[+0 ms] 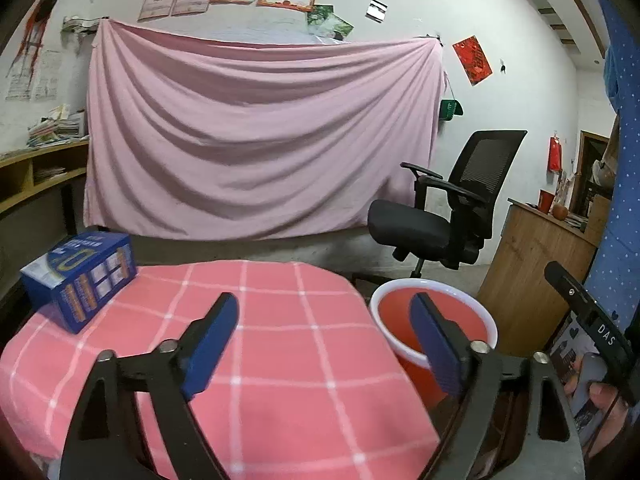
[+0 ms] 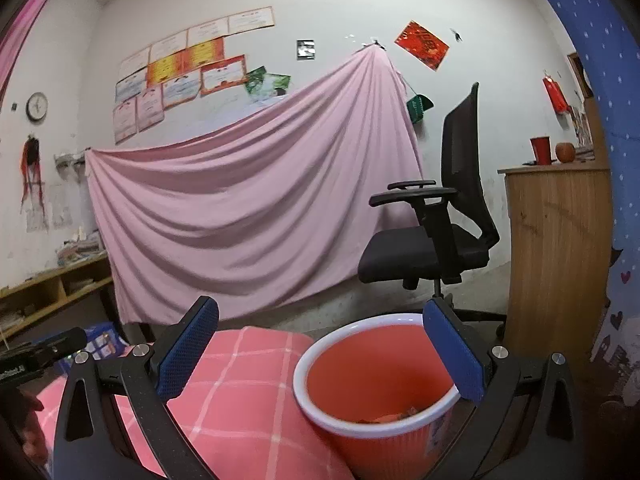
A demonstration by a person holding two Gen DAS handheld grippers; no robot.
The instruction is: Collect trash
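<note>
Two claws up over a small table (image 1: 280, 360) draped in a pink checked cloth. Left gripper (image 1: 324, 344) spread wide, nothing between the blue pads (image 1: 212, 344), hanging above the near right part of the cloth. Right gripper (image 2: 320, 356) also gaping wide and empty, its right finger overlapping the far rim of the red bin (image 2: 376, 396) in that view, though whether touching it or just in front, can't tell.

Red bin with a white rim sitting just off the table's right edge, tucked close against the cloth. Some scraps of trash (image 2: 388, 416) visible at the bottom, orange-ish bits, too small to make out properly.

Blue box (image 1: 80, 276) parked at the far left corner of the table, well apart from the bin.

Background stuff: big pink sheet (image 1: 260, 140) pinned across the wall, black office chair (image 1: 452, 208) off to the right of it, wooden cabinet (image 2: 556, 248) beyond the chair with a red cup (image 2: 541, 149) and a round orange thing next to it on top.
</note>
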